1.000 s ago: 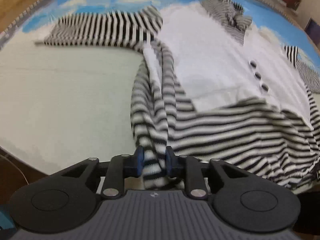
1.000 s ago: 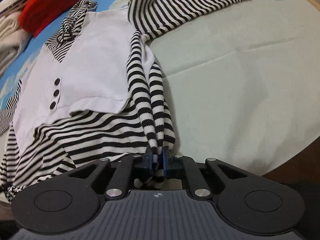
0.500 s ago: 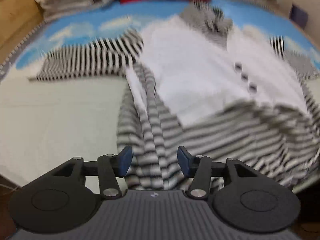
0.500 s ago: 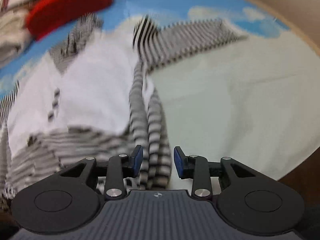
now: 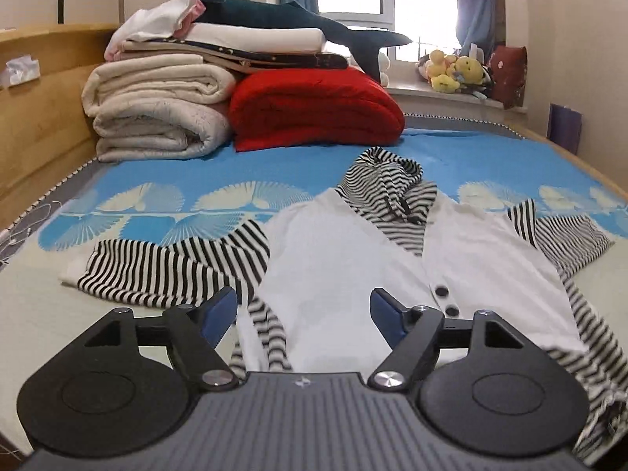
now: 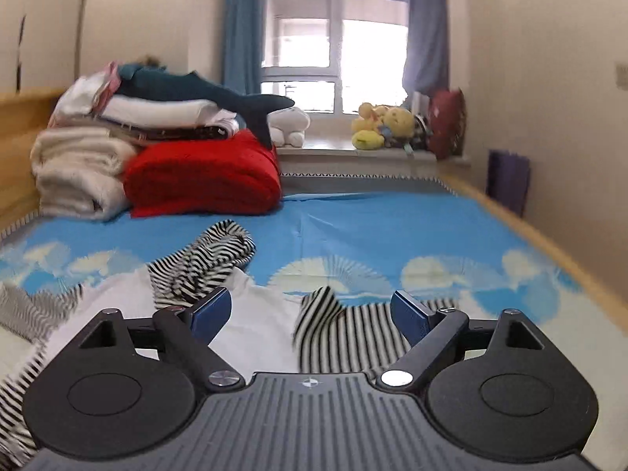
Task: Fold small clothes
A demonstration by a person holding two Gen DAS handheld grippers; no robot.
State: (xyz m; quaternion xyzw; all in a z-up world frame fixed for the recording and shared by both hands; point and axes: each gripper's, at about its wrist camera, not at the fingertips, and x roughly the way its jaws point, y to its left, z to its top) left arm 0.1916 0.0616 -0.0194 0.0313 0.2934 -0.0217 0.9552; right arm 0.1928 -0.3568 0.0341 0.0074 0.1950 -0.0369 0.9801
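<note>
— Where's the garment right now, and what are your tools doing?

— The striped hooded top (image 5: 353, 274) lies flat on the bed (image 5: 165, 165), front up, its white panel facing me and the hood (image 5: 386, 180) pointing toward the window. My left gripper (image 5: 304, 312) hangs above its lower part with the blue pads (image 5: 219, 310) spread wide, holding nothing. My right gripper (image 6: 310, 312) is spread just the same, also with nothing in it, over the sleeve side.

— Why spread it out like that?

— So the seams and edges are readable. One sleeve (image 5: 168, 271) stretches out sideways on the pale sheet; the other (image 5: 557, 235) sits on the far side, partly bunched, I think, though the fisheye edge makes that hard to judge. With the body flat, each sleeve can be brought across the white panel cleanly.

— And that ridge of stripes by your left pads?

— A loose fold of fabric (image 5: 267, 325) running down the side of the body, lying between sleeve and panel. I'd judge it needs smoothing, or the fold will come out lumpy.

— The piles behind?

— The folded blankets (image 5: 157, 114) and the red quilt (image 5: 314, 110) are stacked at the headboard, well apart from the top, so I have room to work.

— How far along, then?

— Early, by my reckoning: laid out, no fold made yet.
</note>
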